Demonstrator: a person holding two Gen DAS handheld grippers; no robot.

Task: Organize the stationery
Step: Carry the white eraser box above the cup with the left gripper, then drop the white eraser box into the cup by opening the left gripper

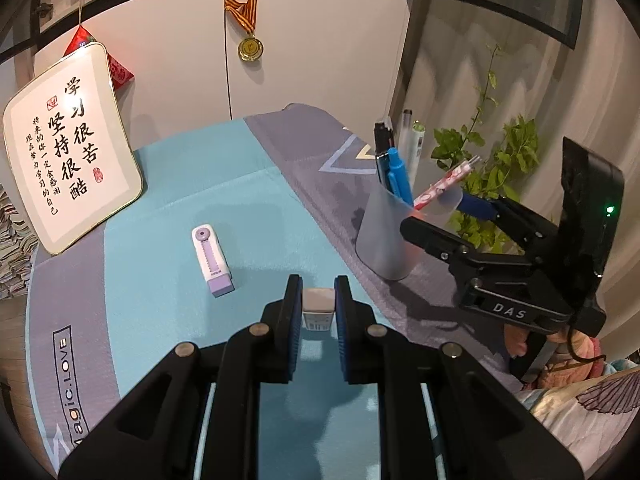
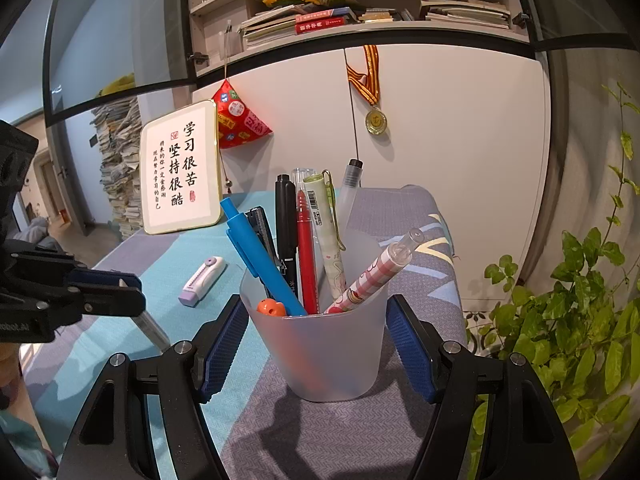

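Note:
My left gripper [image 1: 318, 300] is shut on a small white eraser [image 1: 318, 307] with a barcode sleeve, just above the blue desk mat [image 1: 168, 280]. A white and purple retractable eraser [image 1: 212, 260] lies on the mat to its left; it also shows in the right wrist view [image 2: 202, 280]. A frosted pen cup [image 2: 324, 352] holds several pens and stands between the pads of my right gripper [image 2: 318, 344], which is around the cup with a small gap on each side. The cup [image 1: 384, 236] and right gripper [image 1: 452, 224] also show in the left wrist view.
A framed calligraphy plaque [image 1: 68, 148] leans at the mat's far left. White cabinet doors [image 1: 312, 56] with a hanging medal [image 1: 251, 48] stand behind. A leafy plant [image 2: 580, 320] is right of the cup. Stacked papers [image 2: 118, 172] are at far left.

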